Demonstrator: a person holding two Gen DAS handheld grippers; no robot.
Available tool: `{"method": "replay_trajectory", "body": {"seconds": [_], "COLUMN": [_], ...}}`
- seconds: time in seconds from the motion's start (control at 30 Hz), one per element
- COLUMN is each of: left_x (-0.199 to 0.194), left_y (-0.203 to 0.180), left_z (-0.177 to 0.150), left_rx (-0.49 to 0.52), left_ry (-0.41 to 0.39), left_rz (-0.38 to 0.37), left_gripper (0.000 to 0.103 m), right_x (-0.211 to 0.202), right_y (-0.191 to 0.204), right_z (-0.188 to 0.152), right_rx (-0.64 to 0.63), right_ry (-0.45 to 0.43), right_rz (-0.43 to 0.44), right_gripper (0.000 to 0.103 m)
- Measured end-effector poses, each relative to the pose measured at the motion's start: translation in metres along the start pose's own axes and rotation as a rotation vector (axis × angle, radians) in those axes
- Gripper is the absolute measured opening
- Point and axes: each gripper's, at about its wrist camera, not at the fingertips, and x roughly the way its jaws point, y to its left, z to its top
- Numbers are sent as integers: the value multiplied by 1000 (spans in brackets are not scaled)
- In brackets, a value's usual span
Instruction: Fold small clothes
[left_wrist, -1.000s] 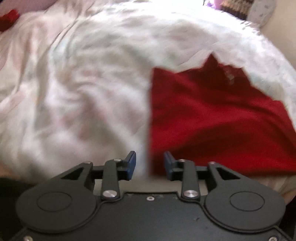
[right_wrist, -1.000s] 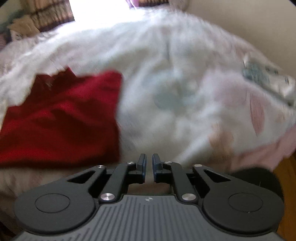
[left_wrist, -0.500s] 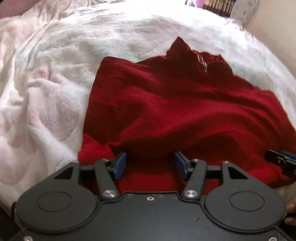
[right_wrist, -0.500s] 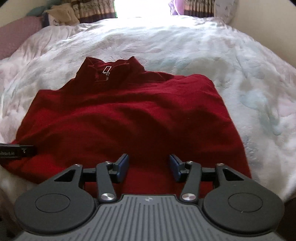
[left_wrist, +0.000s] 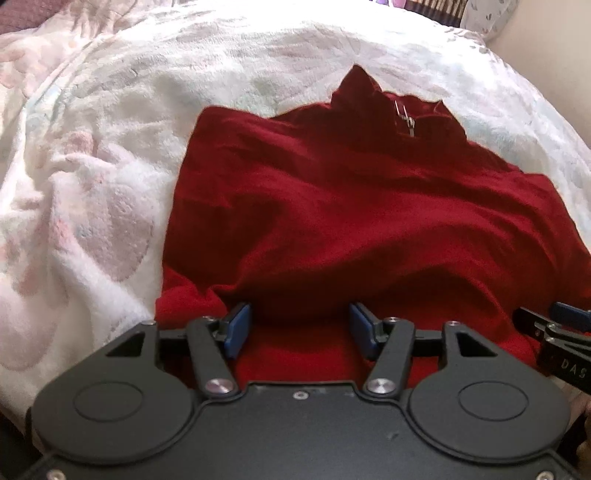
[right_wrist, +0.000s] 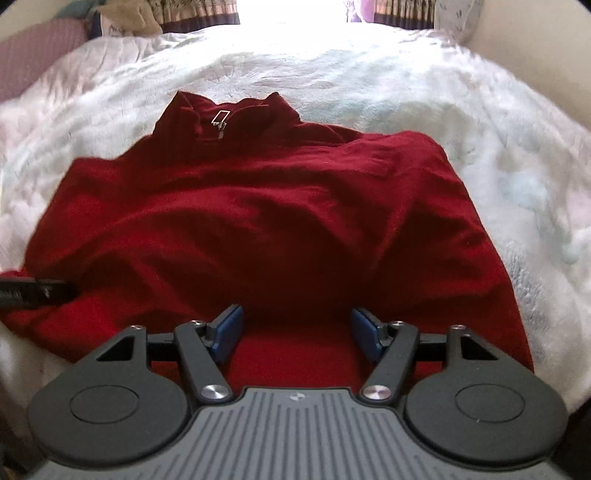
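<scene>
A dark red zip-collar top (left_wrist: 369, 221) lies spread on the bed, collar and zipper pull (left_wrist: 404, 118) at the far end; it also shows in the right wrist view (right_wrist: 277, 221). My left gripper (left_wrist: 301, 328) is open over the near hem at its left part, jaws wide apart and empty. My right gripper (right_wrist: 297, 334) is open over the near hem at its right part, also empty. The right gripper's fingers (left_wrist: 554, 321) show at the right edge of the left wrist view; the left gripper's tip (right_wrist: 33, 291) shows at the left edge of the right wrist view.
A white fleece blanket (left_wrist: 110, 184) with faint pink and blue shapes covers the bed (right_wrist: 480, 129) all around the top. Pillows and a curtain (right_wrist: 129, 18) stand at the far end. A wall (right_wrist: 535, 33) runs along the right.
Both grippers swung in from either side to the near hem of the red top and opened wide. In the last half second they moved slightly closer to the hem.
</scene>
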Motion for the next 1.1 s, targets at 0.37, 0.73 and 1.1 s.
{"method": "replay_trajectory", "body": {"seconds": [0.37,0.73,1.1], "left_x": [-11,33,28], "left_y": [-42,-26,52], "left_z": [34,36,44], "left_rx": [69,50,-139], "left_ry": [-116,-75,-52], "left_rz": [-32,38,107], "left_gripper": [55,60,59], "right_x": [-36,21,14], "right_y": [25,16,-55], "right_z": [25,42,43], "right_rx": [-18,52,84], "right_ry": [-121,-30,-27], "right_rz": [123,103,-53], "right_gripper": [57,49,11]}}
